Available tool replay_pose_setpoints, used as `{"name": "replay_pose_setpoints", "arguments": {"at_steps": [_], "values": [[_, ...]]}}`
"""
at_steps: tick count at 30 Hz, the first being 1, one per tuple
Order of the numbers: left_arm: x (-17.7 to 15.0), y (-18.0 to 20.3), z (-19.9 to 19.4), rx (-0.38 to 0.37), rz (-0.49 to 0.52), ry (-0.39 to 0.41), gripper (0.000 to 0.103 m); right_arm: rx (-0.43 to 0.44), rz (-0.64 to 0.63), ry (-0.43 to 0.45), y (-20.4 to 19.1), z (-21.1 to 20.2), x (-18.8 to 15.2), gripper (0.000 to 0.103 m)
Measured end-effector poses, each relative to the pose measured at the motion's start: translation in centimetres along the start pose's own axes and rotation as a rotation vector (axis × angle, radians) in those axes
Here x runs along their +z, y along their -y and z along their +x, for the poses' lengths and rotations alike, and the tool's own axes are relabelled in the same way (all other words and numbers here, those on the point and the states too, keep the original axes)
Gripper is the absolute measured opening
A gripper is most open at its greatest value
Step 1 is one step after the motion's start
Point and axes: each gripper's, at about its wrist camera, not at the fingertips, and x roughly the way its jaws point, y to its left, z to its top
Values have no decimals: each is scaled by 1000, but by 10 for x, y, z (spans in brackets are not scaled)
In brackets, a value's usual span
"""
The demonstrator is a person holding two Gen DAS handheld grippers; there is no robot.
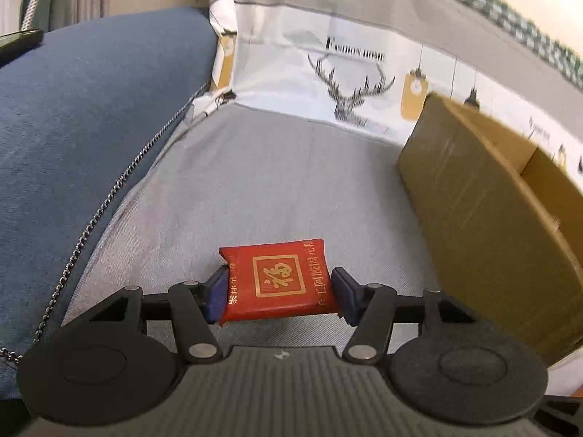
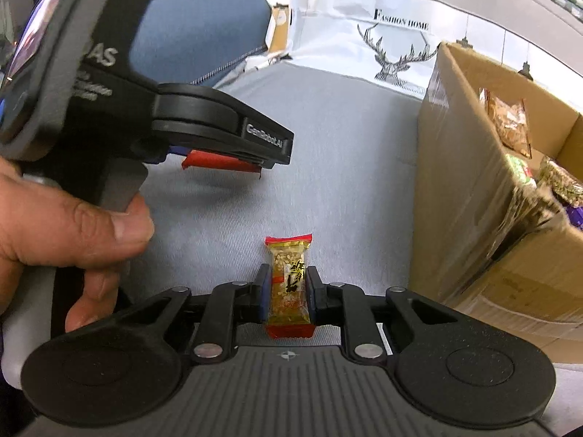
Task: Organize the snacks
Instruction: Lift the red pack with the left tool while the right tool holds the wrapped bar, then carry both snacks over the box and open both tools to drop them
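Red foil snack packet (image 1: 278, 280), flat and square with a gold emblem, pinched at its side edges by left tongs (image 1: 278, 293) above grey woven bedsheet (image 1: 255, 182). Glossy gold peanut bar (image 2: 289, 284), slim with crimped red ends, clamped lengthwise in right tongs (image 2: 288, 293). Taped cardboard box (image 2: 470, 189) just right, crinkly wrapped snacks (image 2: 510, 127) inside. Blue velvety cushion (image 1: 91, 116) left.
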Motion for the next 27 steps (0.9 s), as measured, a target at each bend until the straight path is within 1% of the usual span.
{"name": "replay_pose_setpoints", "arguments": {"at_steps": [2,5,9,13,22,27], "values": [[2,-4,-8,-26,-20,23,64,5,8,16,2,-5,2,20],[5,-7,-21,-43,-34,61,64,15,18,41,4,-12,3,20],[9,-10,-33,-68,-42,82,64,28,26,77,8,-22,7,20],[11,-17,-41,-90,-75,68,64,49,36,121,12,-34,11,20],[5,-21,-65,-129,-119,50,64,112,30,226,27,-57,23,20],[4,-24,-71,-114,-164,23,65,149,55,295,44,-73,32,20]]}}
